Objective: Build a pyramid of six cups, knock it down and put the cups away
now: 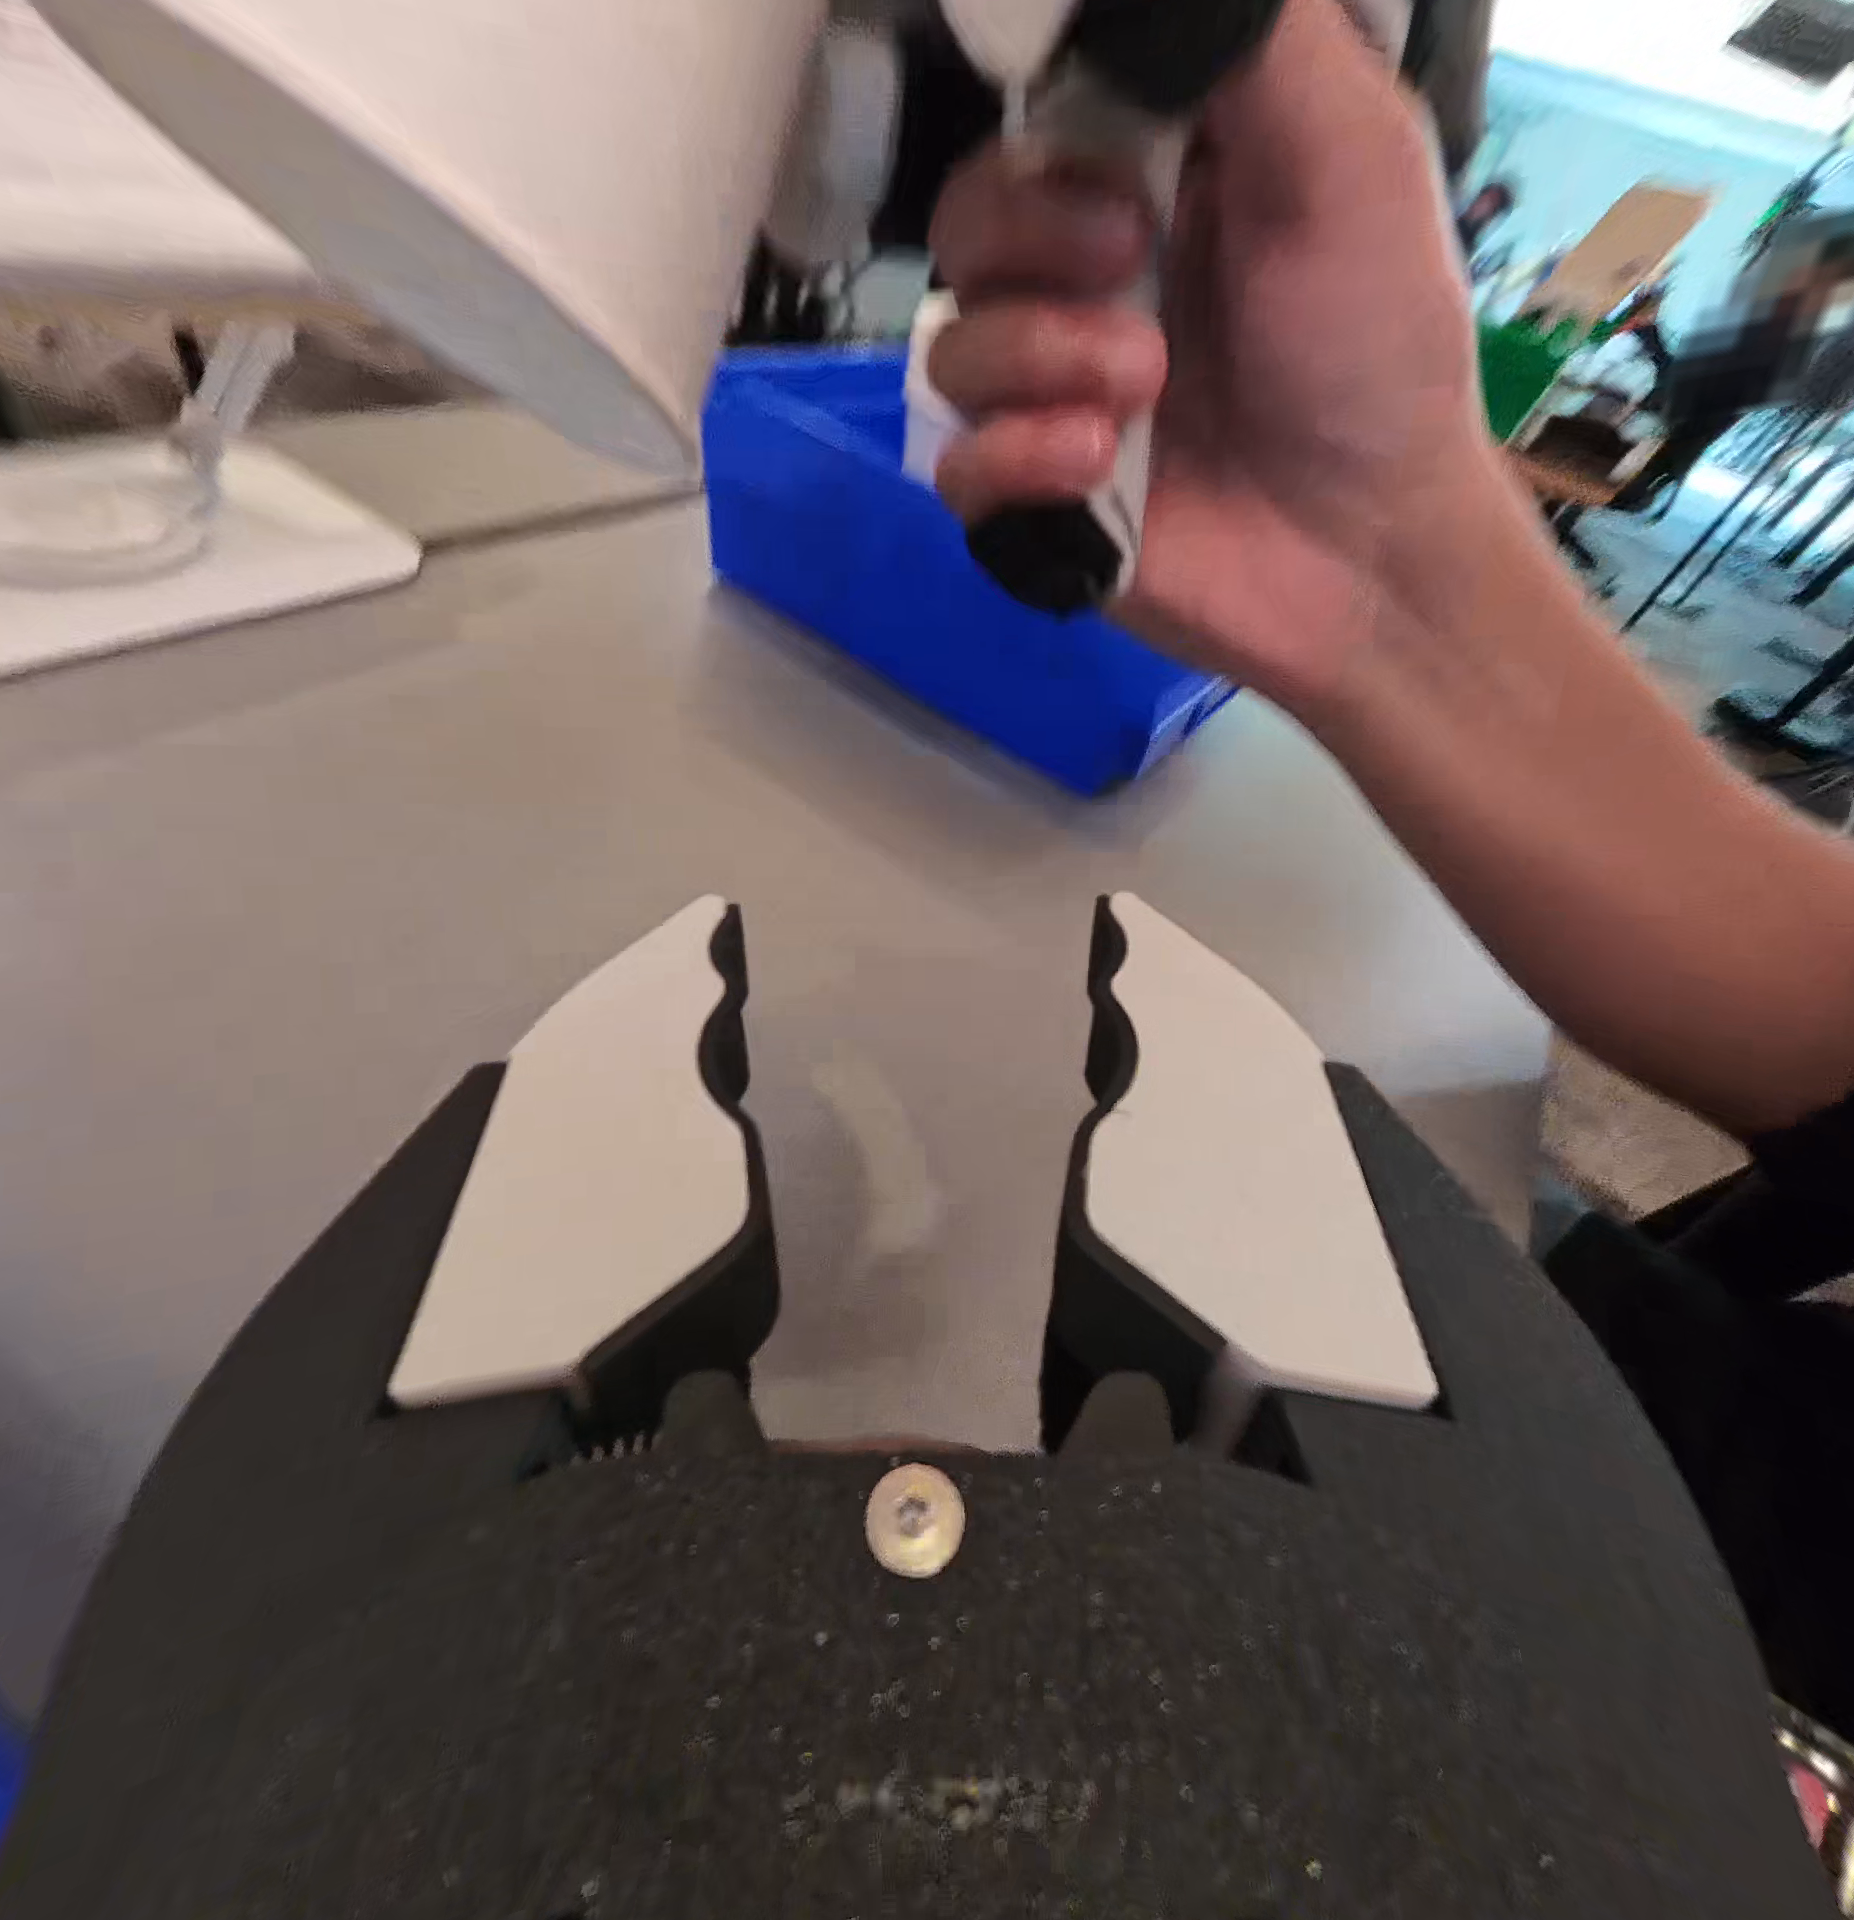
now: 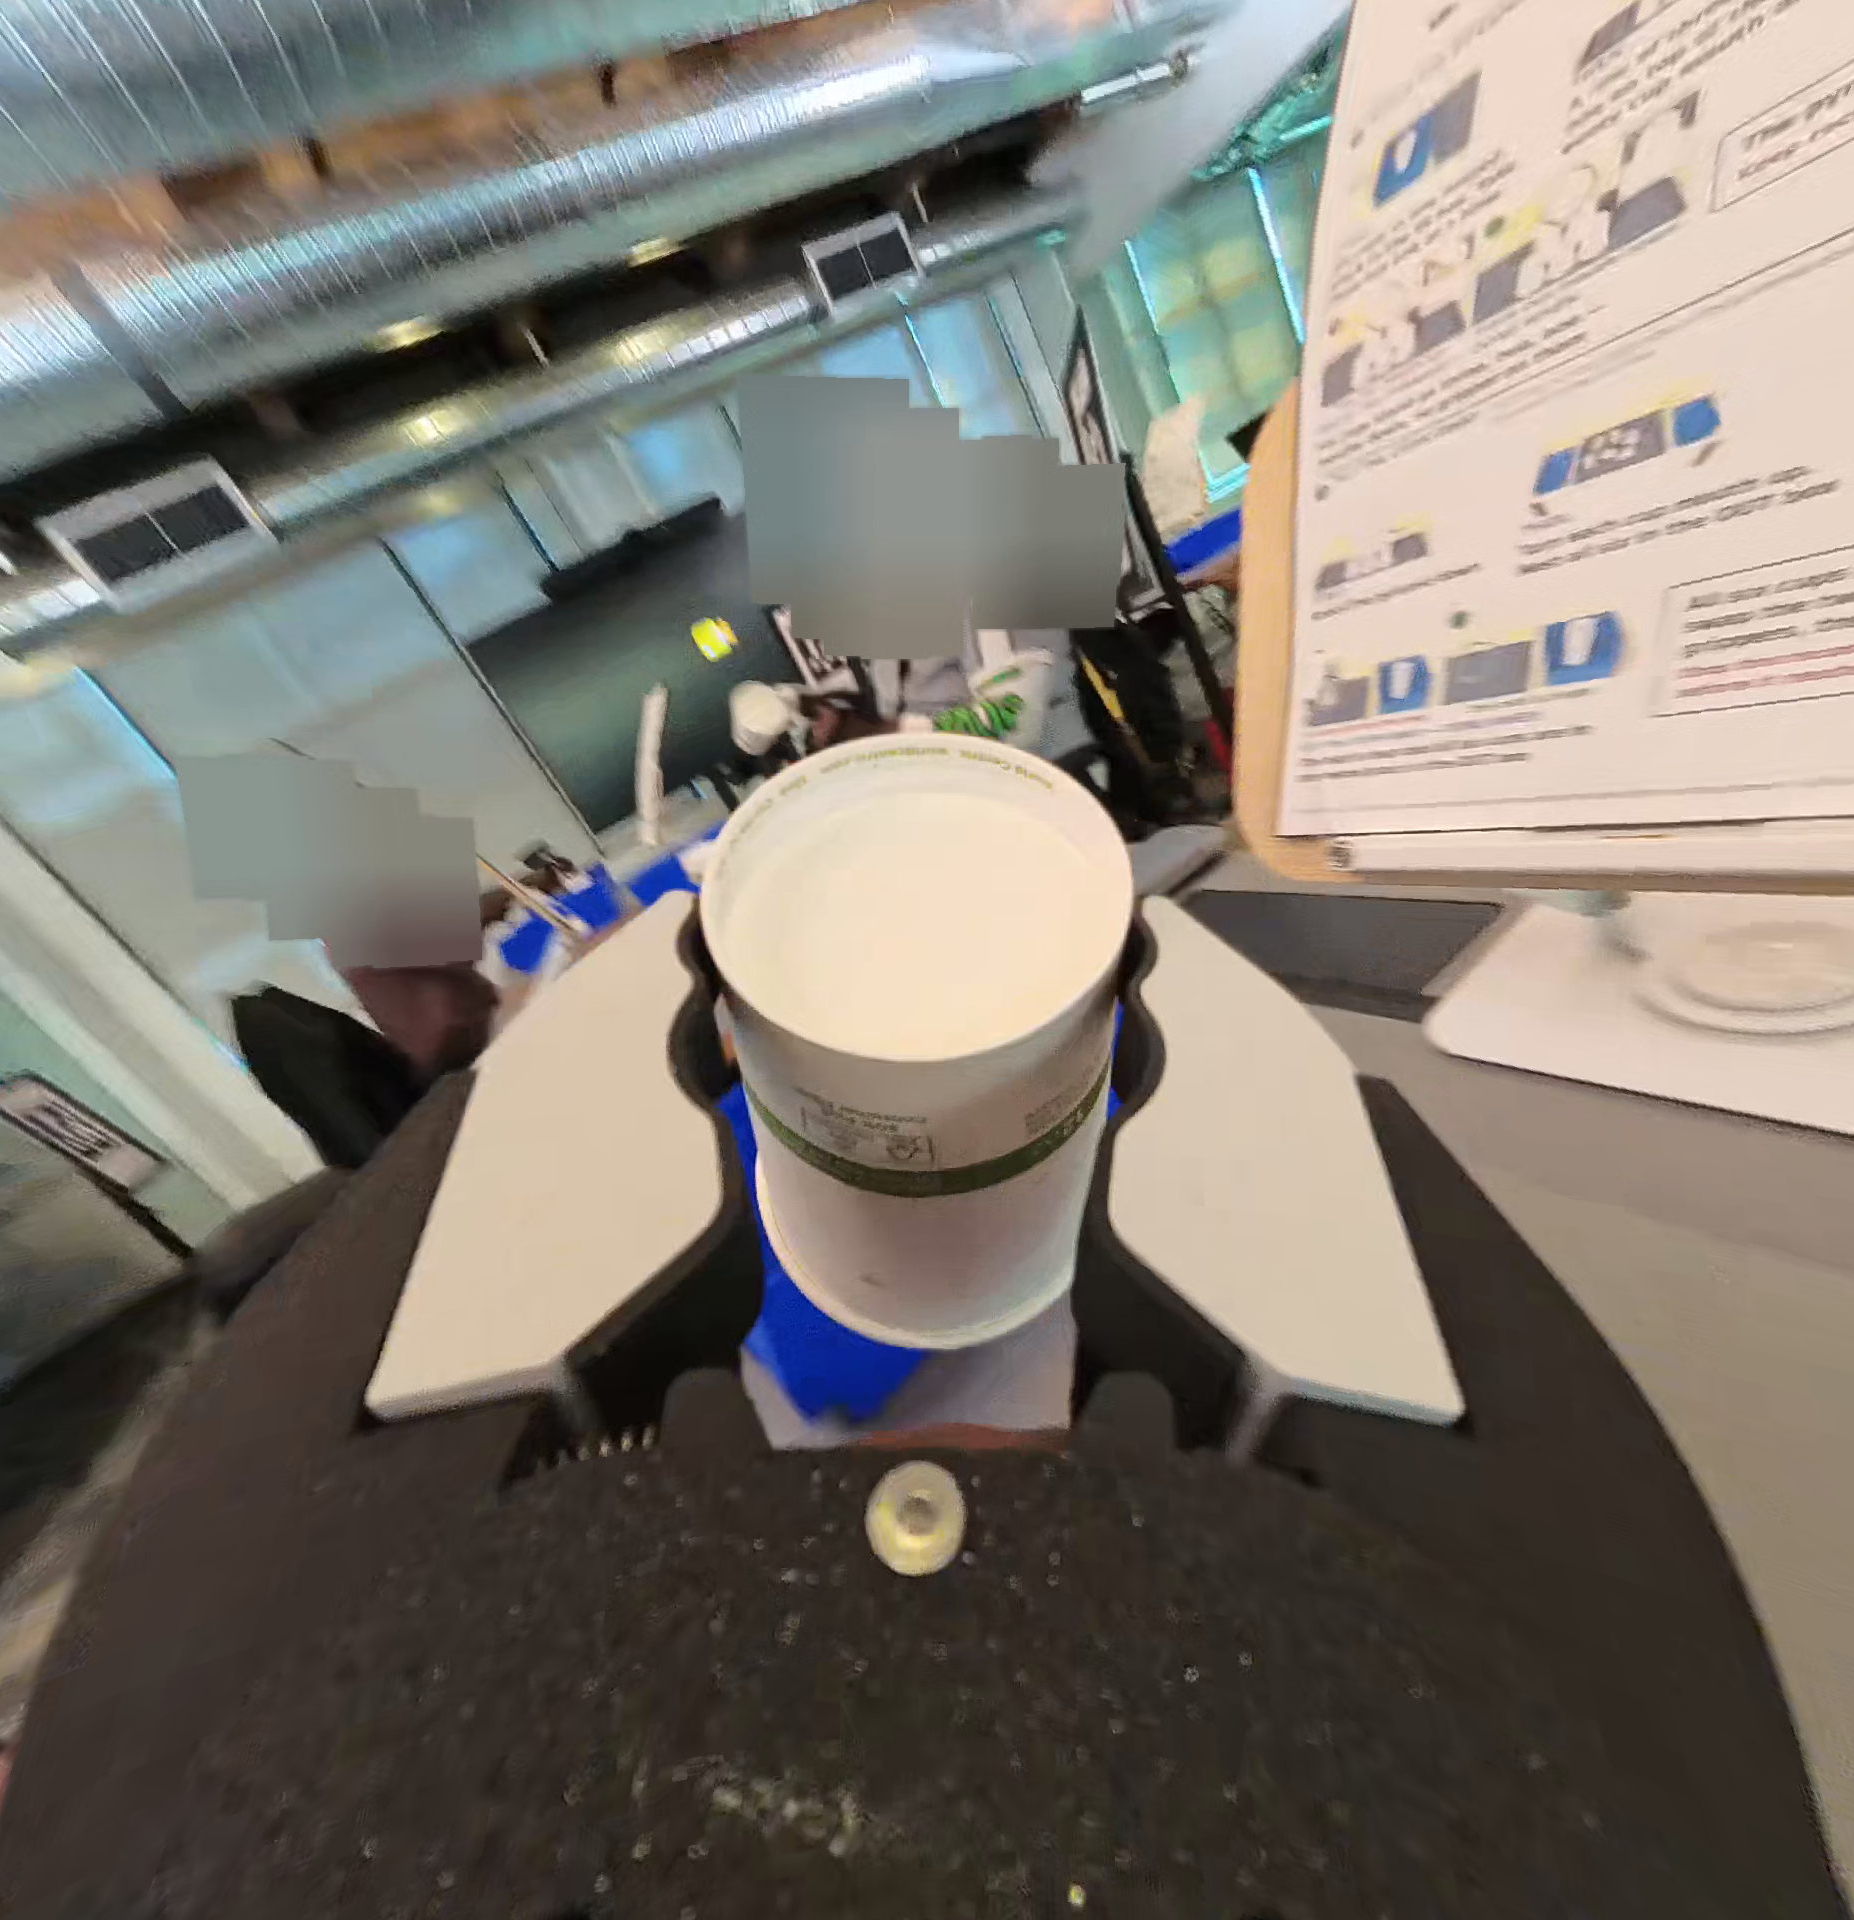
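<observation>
The right gripper [image 2: 918, 1029] grips an upturned white cup [image 2: 915, 1039] aloft, base facing the camera; the left gripper [image 1: 918, 1023] hovers empty, fingers narrowly parted, over the grey tabletop [image 1: 435, 831]. Likely carrying (building or stowing, unclear); next needs a steady set-down near the blue bin [image 1: 850, 540]

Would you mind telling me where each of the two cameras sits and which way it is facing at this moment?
Left wrist view: on the left gripper, looking down along its open, empty fingers at the grey table and a blue bin; the person's right hand shows, gripping a handle.
Right wrist view: on the right gripper, tilted upward toward the room and ceiling; its fingers clamp a white paper cup, base toward the camera.
Shared: the blue bin, the table and the white stand with the instruction board.
</observation>
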`<state>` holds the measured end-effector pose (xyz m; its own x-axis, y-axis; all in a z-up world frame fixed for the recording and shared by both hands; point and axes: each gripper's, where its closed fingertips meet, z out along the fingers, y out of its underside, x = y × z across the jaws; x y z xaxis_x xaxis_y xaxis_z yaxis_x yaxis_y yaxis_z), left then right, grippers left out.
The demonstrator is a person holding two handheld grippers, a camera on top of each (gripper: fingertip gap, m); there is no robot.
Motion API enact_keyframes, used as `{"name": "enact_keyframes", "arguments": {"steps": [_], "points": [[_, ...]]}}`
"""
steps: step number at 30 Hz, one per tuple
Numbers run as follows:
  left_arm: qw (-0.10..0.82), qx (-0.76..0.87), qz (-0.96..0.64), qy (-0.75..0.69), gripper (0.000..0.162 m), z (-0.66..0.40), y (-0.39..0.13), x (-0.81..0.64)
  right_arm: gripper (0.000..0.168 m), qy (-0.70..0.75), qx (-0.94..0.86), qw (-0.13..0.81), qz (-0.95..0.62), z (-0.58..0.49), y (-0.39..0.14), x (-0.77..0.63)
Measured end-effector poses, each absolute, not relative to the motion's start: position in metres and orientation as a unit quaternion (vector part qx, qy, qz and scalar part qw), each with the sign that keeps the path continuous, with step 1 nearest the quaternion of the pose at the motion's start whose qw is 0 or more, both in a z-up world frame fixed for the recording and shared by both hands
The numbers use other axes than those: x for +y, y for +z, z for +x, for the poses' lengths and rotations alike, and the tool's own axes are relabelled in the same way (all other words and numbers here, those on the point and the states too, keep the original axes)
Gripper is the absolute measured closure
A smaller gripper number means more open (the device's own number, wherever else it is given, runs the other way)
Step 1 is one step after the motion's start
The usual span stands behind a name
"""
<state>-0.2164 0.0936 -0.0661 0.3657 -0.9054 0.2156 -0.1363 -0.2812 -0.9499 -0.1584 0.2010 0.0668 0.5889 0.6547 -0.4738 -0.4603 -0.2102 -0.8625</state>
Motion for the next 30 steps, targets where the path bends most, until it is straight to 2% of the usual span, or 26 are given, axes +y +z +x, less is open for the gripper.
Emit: {"name": "enact_keyframes", "arguments": {"steps": [3, 7, 13, 15, 16, 22, 25, 30], "points": [[0.508, 0.365, -0.640, -0.447, 0.099, -0.213, -0.029, 0.090, 0.095, 0.523, -0.054, 0.598, -0.605, -0.165, 0.089, 0.174], [0.558, 0.339, -0.588, -0.477, 0.101, -0.217, 0.017, 0.083, 0.095, 0.553, -0.045, 0.588, -0.589, -0.168, 0.096, 0.146], [0.579, 0.365, -0.550, -0.479, 0.121, -0.209, 0.041, 0.068, 0.095, 0.623, 0.004, 0.541, -0.565, -0.169, 0.088, 0.122], [0.580, 0.374, -0.537, -0.484, 0.139, -0.208, 0.047, 0.062, 0.095, 0.623, 0.008, 0.532, -0.573, -0.166, 0.080, 0.119], [0.574, 0.382, -0.533, -0.490, 0.153, -0.208, 0.048, 0.058, 0.095, 0.625, 0.008, 0.529, -0.574, -0.163, 0.076, 0.117], [0.516, 0.399, -0.550, -0.522, 0.160, -0.206, 0.027, 0.052, 0.098, 0.615, -0.060, 0.485, -0.618, -0.148, 0.042, 0.096], [0.485, 0.413, -0.557, -0.532, 0.160, -0.207, 0.008, 0.049, 0.089, 0.598, -0.086, 0.492, -0.626, -0.117, 0.052, 0.099], [0.428, 0.464, -0.558, -0.539, 0.160, -0.204, -0.019, 0.030, 0.088, 0.433, -0.290, 0.525, -0.673, -0.107, 0.064, 0.073]]}}
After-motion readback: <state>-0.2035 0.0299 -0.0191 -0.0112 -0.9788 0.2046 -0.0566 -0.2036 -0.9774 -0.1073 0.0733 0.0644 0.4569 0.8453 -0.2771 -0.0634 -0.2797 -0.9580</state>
